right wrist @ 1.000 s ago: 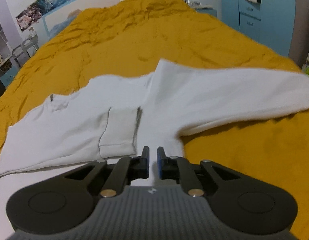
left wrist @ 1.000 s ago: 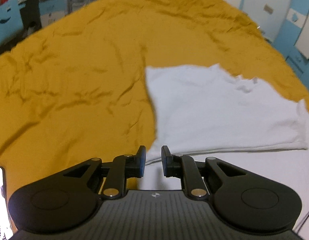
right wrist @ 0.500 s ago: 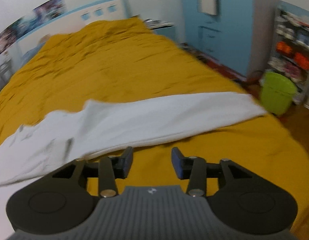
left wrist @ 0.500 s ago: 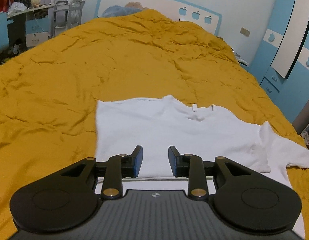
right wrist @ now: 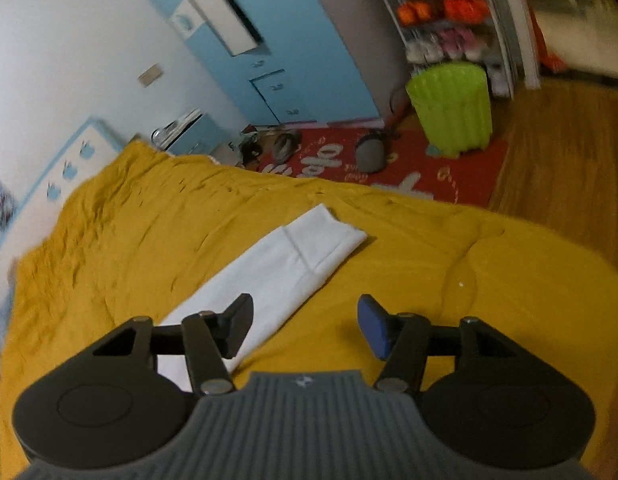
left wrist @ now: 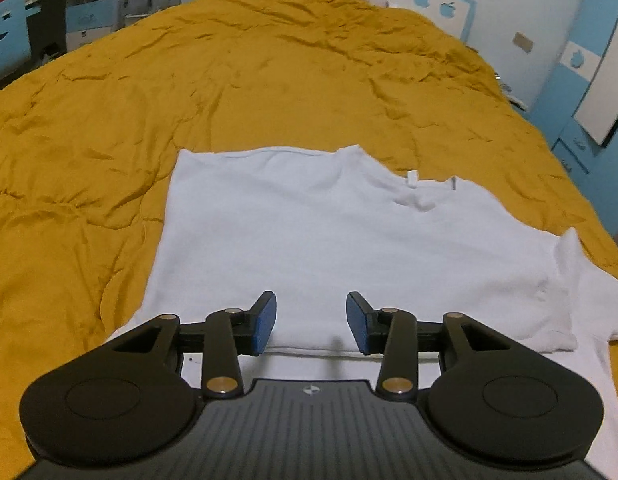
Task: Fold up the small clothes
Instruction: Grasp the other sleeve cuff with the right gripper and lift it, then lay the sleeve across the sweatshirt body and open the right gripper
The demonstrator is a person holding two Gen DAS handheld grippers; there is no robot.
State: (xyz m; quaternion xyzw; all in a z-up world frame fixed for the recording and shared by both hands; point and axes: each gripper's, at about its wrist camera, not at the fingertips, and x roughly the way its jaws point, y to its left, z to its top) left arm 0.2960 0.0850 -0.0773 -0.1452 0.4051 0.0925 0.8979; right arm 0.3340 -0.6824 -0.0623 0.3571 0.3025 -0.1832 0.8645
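Observation:
A white long-sleeved shirt (left wrist: 317, 232) lies on the mustard bedspread (left wrist: 109, 120), its left side folded over the body, the neck label up at the far right. My left gripper (left wrist: 311, 322) is open and empty, just above the shirt's near folded edge. In the right wrist view one white sleeve (right wrist: 293, 264) lies stretched out across the bedspread (right wrist: 469, 280) toward the bed's edge. My right gripper (right wrist: 305, 328) is open wide and empty; its left finger hangs over the sleeve.
The bed's right edge drops to a red rug (right wrist: 389, 164) and wooden floor (right wrist: 569, 152), with a green bin (right wrist: 453, 108), shoes and a blue wardrobe (right wrist: 293, 60). A desk and shelves (left wrist: 49, 12) stand past the bed's far left.
Both grippers have opened from nearly shut and let go of the shirt. The left one has drawn back and turned right. The right one has swung right, out along the sleeve toward the bed's edge.

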